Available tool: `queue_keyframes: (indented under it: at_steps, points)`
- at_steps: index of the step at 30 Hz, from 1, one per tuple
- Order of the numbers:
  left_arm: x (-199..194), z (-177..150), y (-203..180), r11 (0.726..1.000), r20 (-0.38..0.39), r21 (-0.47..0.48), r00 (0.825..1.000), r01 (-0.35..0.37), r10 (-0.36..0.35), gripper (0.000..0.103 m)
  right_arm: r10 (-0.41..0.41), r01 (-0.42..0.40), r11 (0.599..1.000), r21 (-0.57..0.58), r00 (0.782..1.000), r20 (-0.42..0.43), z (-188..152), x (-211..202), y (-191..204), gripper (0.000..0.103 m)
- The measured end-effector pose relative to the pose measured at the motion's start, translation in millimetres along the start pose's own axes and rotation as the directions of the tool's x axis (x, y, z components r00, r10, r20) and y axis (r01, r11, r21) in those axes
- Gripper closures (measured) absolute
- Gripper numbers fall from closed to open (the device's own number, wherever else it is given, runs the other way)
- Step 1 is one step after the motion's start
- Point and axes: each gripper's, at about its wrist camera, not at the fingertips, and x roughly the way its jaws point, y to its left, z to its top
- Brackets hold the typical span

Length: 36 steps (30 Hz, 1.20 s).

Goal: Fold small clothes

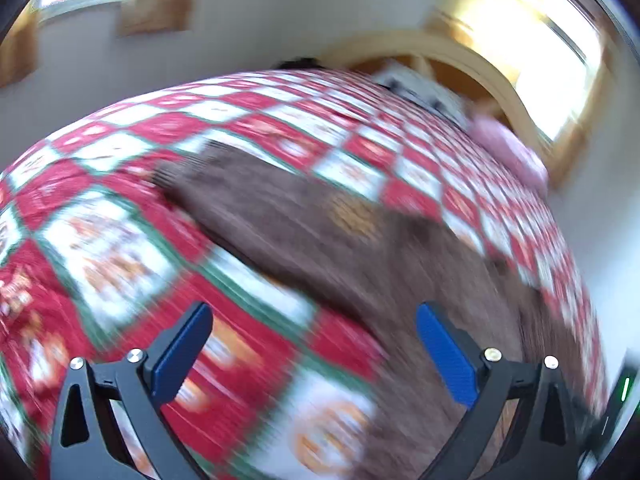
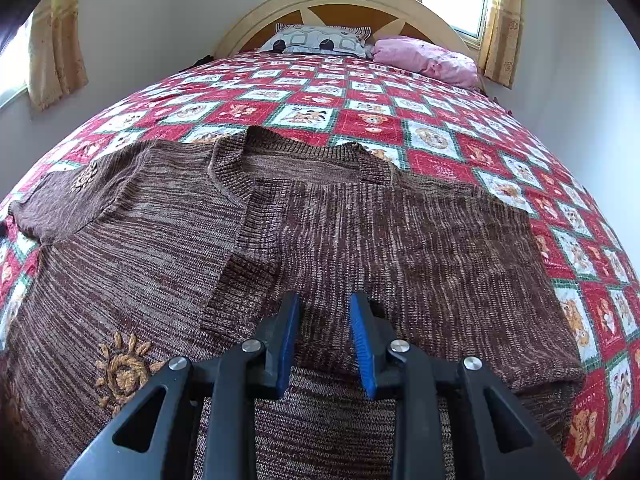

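Brown knit sweater (image 2: 320,240), spread flat on red-and-white checked quilt (image 2: 400,120) with right side folded inward; right gripper (image 2: 325,322) above it, jaws slightly parted, empty; left gripper (image 1: 314,342) wide apart, empty.

the only lettering sits on the bedspread (image 2: 360,120) — a quilt of red and white squares with teddy-bear pictures. on a red square at the near right edge, in the right wrist view, the word "holiday" can just be made out in pale letters beside a bear. other red squares farther up the bed carry short lines of white lettering too, but they are too small to read. in the left wrist view the same bedspread (image 1: 120,240) shows pale letters on a red square at the near left — blurred past reading. no numbers, brand marks or labels can be read anywhere else.
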Motion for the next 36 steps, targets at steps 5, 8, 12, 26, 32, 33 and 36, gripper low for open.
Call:
queue_keyframes:
  at_steps: [5,8,12,26,32,33,36]
  points:
    - [42,44,50,0.981,-0.063,-0.178,0.995,-0.081,0.071,0.003,-0.013,0.013,1.0,-0.014,1.0,0.0,0,0,2,0.075]
    - [69,50,60,0.97,-0.102,-0.233,0.994,-0.065,0.042,0.015,-0.004,0.004,1.0,-0.005,1.0,0.0,0,0,2,0.075]
    - [76,55,53,0.981,-0.049,-0.165,0.995,-0.099,0.092,0.029,-0.004,0.004,1.0,-0.005,1.0,0.0,0,0,1,0.074]
    - [66,74,23,0.998,0.036,-0.06,0.999,-0.019,0.021,0.095,0.021,-0.021,1.0,0.02,1.0,0.002,0,0,0,0.074]
    - [14,39,-100,0.946,0.112,0.302,0.981,0.119,-0.159,0.095,0.073,-0.074,0.995,0.074,0.997,0.009,0,0,-11,0.074]
    - [6,23,-121,0.919,0.109,0.371,0.976,0.135,-0.188,0.095,0.085,-0.086,0.993,0.086,0.996,0.011,0,0,-12,0.074]
    - [1,-27,-172,0.841,0.042,0.511,0.973,0.175,-0.228,0.091,0.105,-0.106,0.989,0.106,0.994,0.013,-1,0,-16,0.074]
